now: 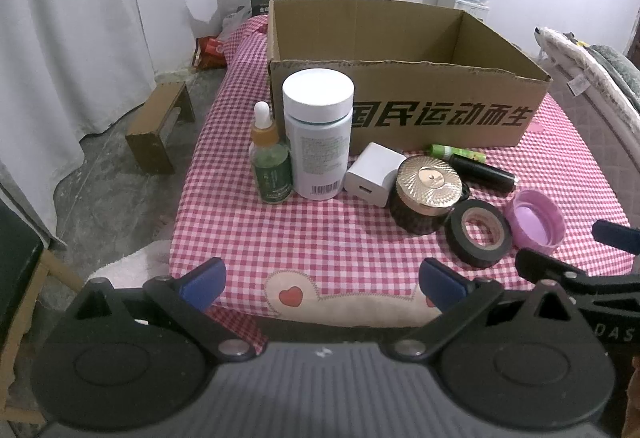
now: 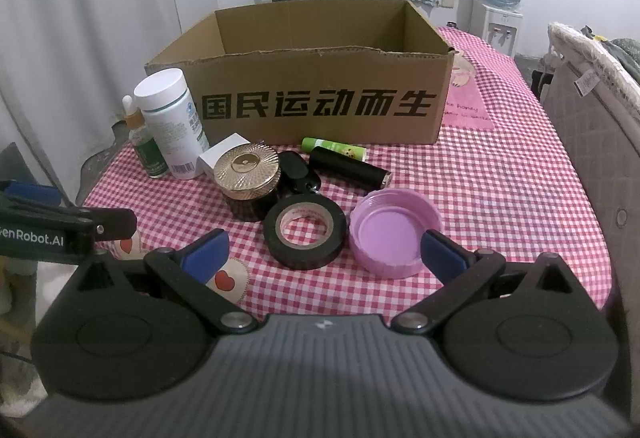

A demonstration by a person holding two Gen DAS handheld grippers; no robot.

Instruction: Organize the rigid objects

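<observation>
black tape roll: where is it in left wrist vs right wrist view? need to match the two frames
Left wrist view: the black tape roll lies lower right of centre on the checked cloth, between the gold-lidded jar and the pink lid.
Right wrist view: the black tape roll lies near centre, just ahead of the open right gripper, pink lid on its right.
Shared landmark: the cardboard box with black lettering, behind the items.

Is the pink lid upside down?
Yes. The pink lid lies on the checked cloth with its hollow inside and threaded rim facing up.
</observation>
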